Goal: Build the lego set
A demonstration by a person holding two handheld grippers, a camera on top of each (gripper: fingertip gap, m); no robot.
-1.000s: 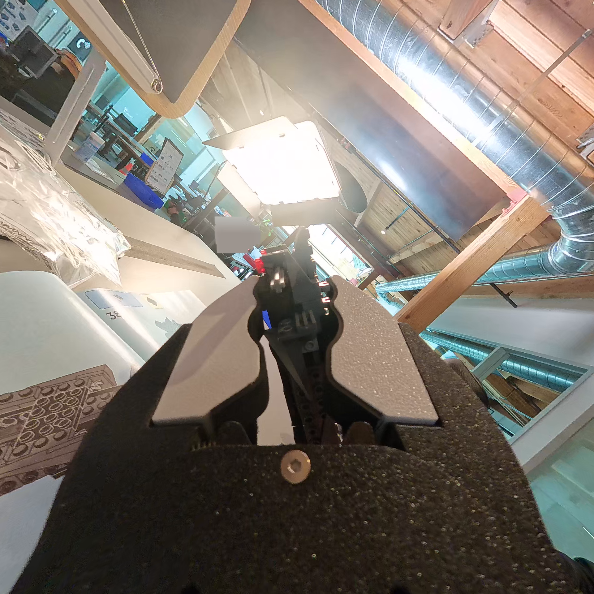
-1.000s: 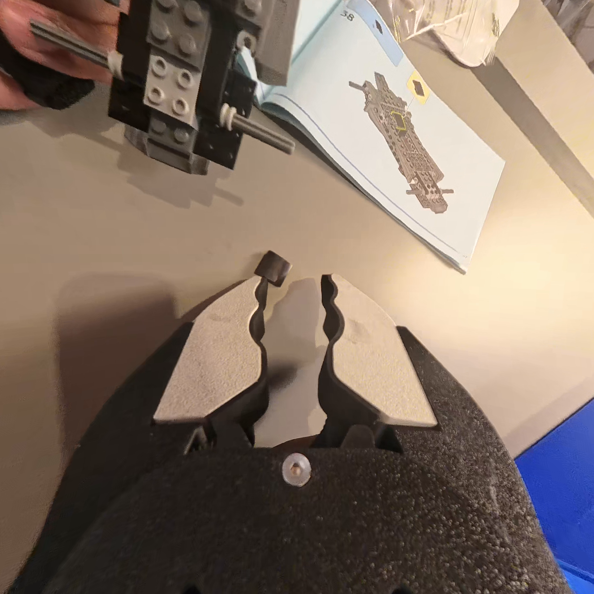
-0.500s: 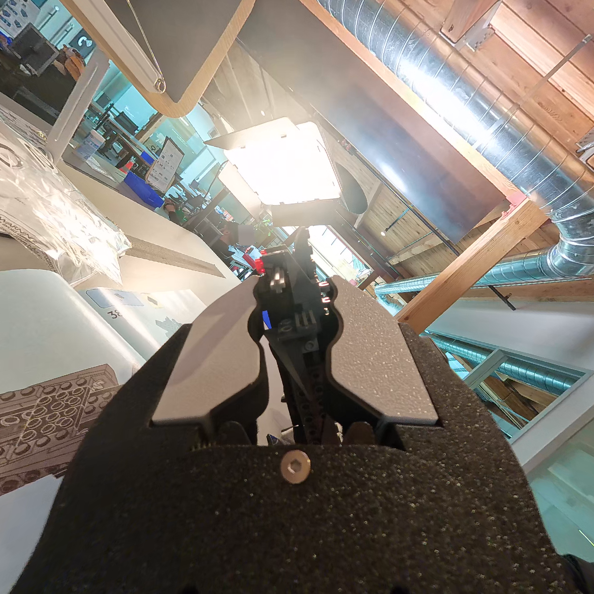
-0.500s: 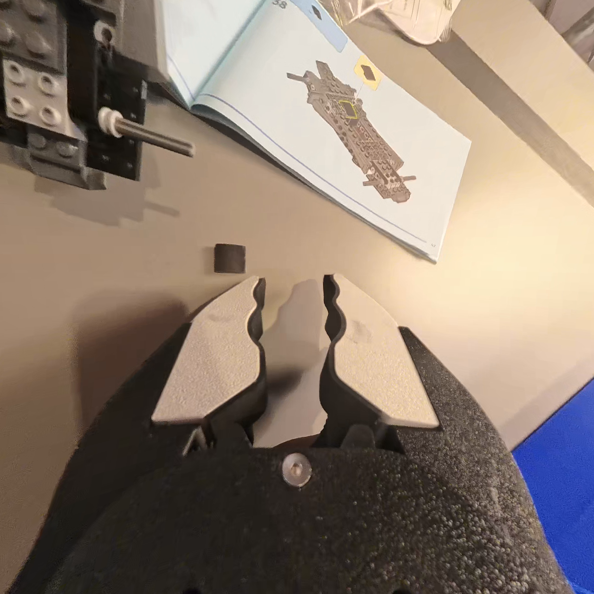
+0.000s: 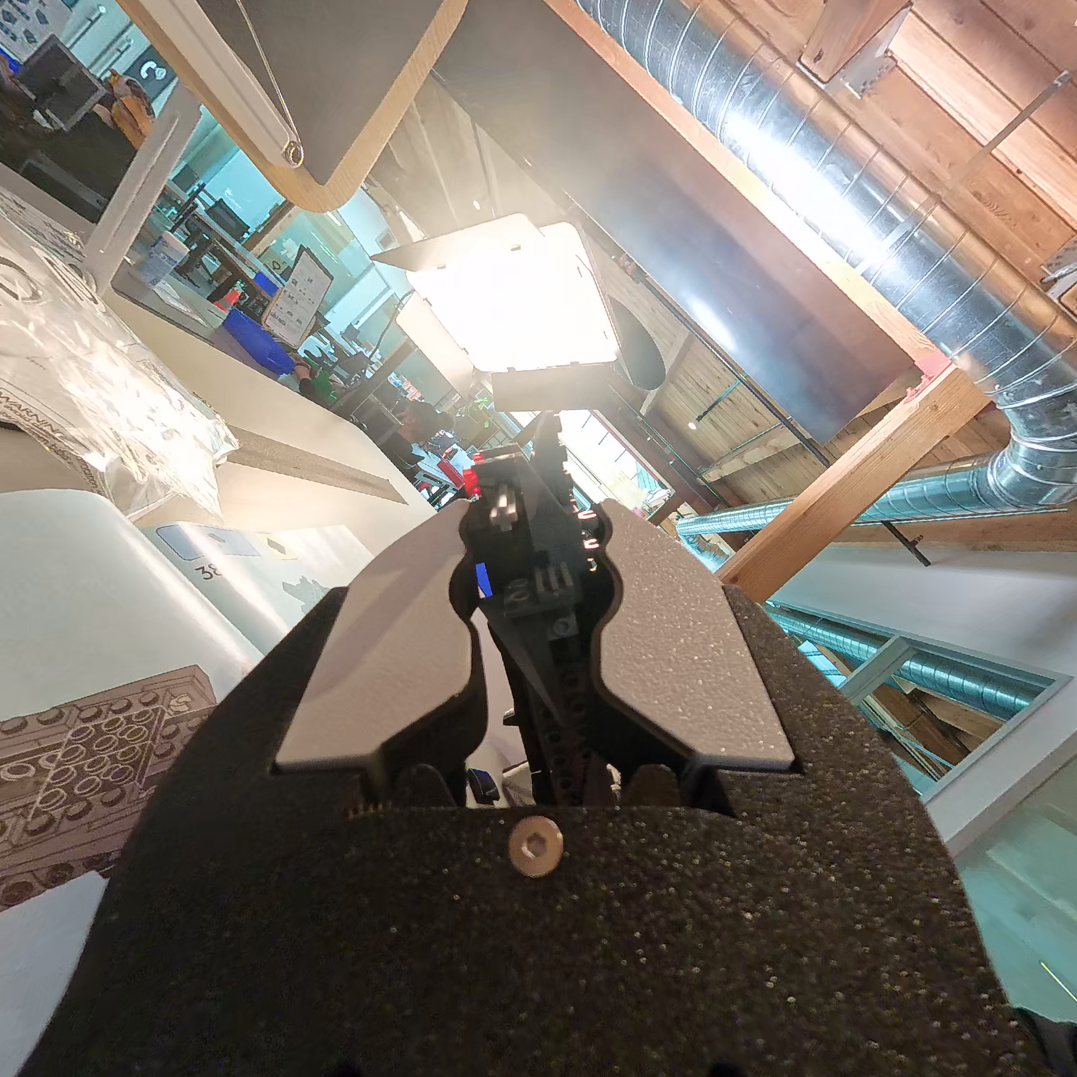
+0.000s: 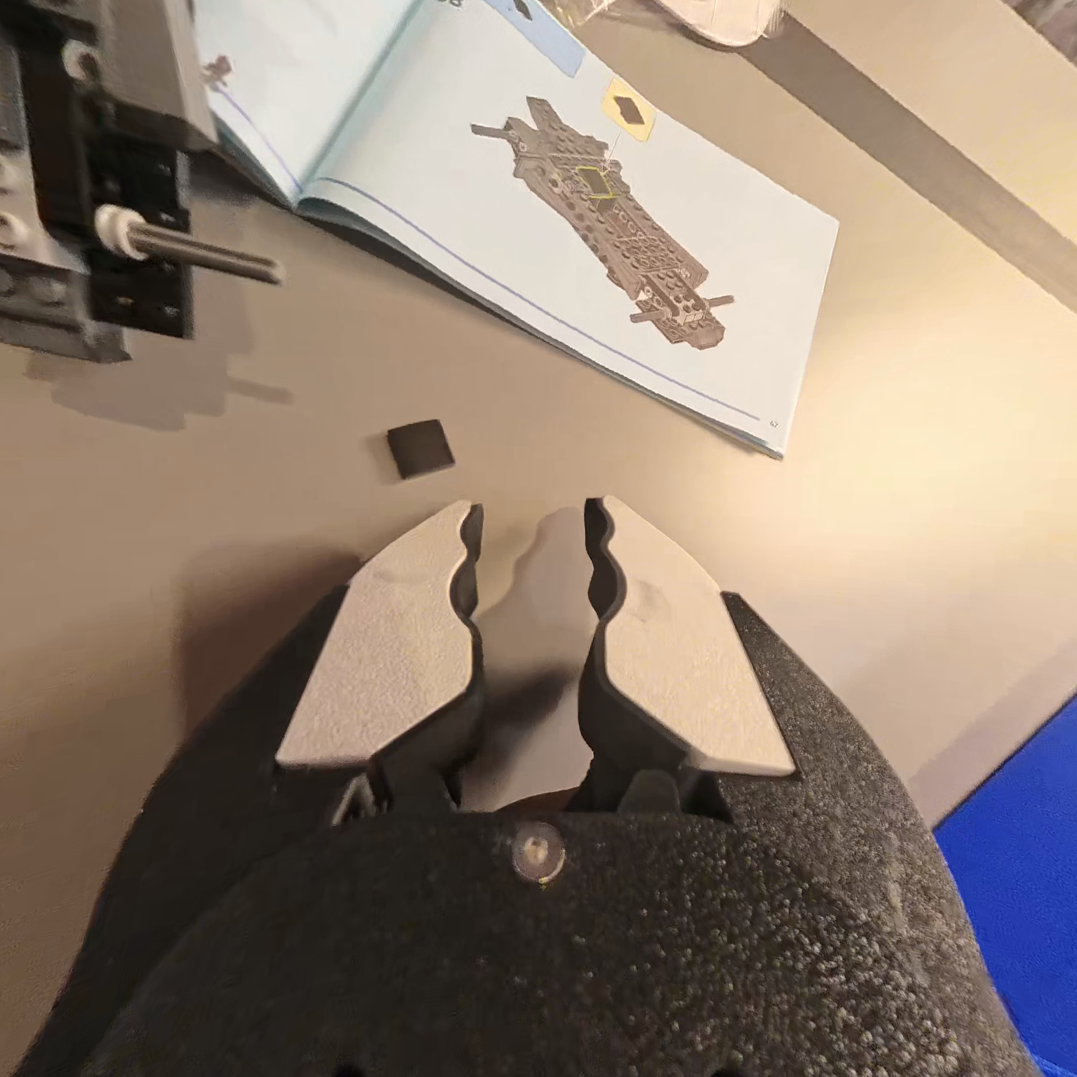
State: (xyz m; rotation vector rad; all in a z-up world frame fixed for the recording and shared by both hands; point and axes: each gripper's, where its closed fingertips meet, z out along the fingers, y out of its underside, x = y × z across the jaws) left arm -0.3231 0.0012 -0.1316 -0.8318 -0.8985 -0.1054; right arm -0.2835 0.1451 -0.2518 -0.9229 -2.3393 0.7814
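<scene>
1. Beige table (image 6: 816, 466) carries an open instruction booklet (image 6: 524, 175) toward its far edge.
2. My left gripper (image 5: 533, 524) pinches a dark brick model (image 5: 536, 559), both pads pressing it.
3. My right gripper (image 6: 533, 507) hangs spread, bare; a small black tile (image 6: 419, 447) lies just beyond its fingertips.
4. Clear plastic bag (image 5: 87, 379): contents hard to make out.

Left wrist view tilted steeply upward, close behind its fingers, facing the silver ceiling duct (image 5: 816, 192) and bright panel lamp (image 5: 513, 303). Right wrist view angled down, near the beige tabletop (image 6: 874, 466). Shared by both: open pale-blue instruction booklet (image 6: 583, 192) (image 5: 245, 559).
</scene>
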